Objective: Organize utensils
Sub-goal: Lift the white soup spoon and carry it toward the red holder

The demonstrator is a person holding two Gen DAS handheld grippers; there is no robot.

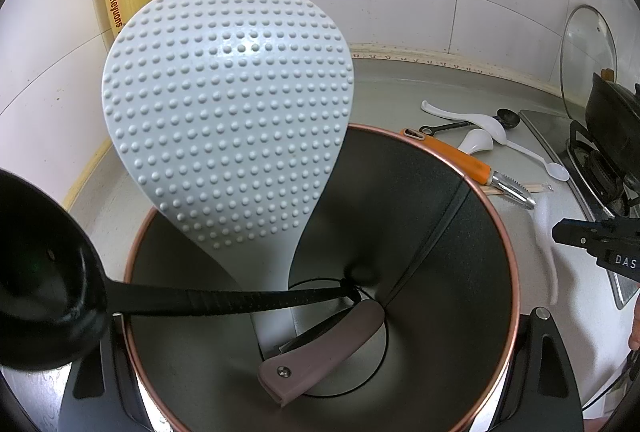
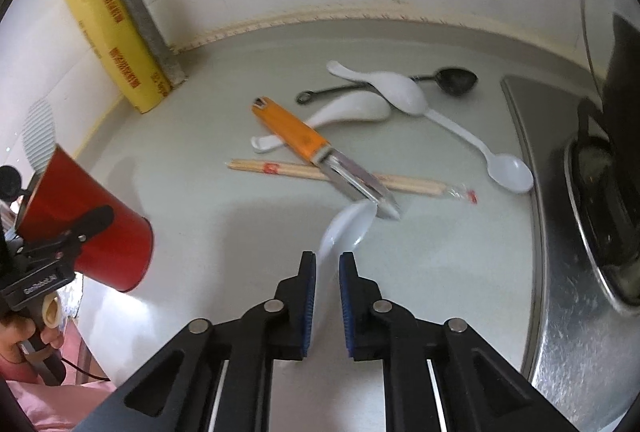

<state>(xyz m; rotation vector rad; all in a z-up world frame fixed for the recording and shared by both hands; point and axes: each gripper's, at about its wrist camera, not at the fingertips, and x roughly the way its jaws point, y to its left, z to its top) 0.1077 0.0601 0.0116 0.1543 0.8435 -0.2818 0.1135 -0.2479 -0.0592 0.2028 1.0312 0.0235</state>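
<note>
Partly done: rice paddle (image 1: 228, 103), black ladle (image 1: 44, 272) and folding knife (image 1: 320, 356) already in red holder (image 2: 92, 228) clenched by left gripper (image 1: 320, 412) at nine o'clock, right gripper (image 2: 327, 296) grasping white spoon (image 2: 344, 232) (peeler (image 2: 304, 139), chopsticks (image 2: 340, 173), other spoons left at twelve).

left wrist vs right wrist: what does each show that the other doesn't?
Left wrist only: the holder's inside, with the dotted rice paddle, black ladle and folding knife in it.

Right wrist only: the right gripper with a white spoon between its pads, the red outside of the holder clamped in the left gripper, and the full length of the chopsticks.

Both: the orange peeler, black measuring spoon, yellow roll and stove.
</note>
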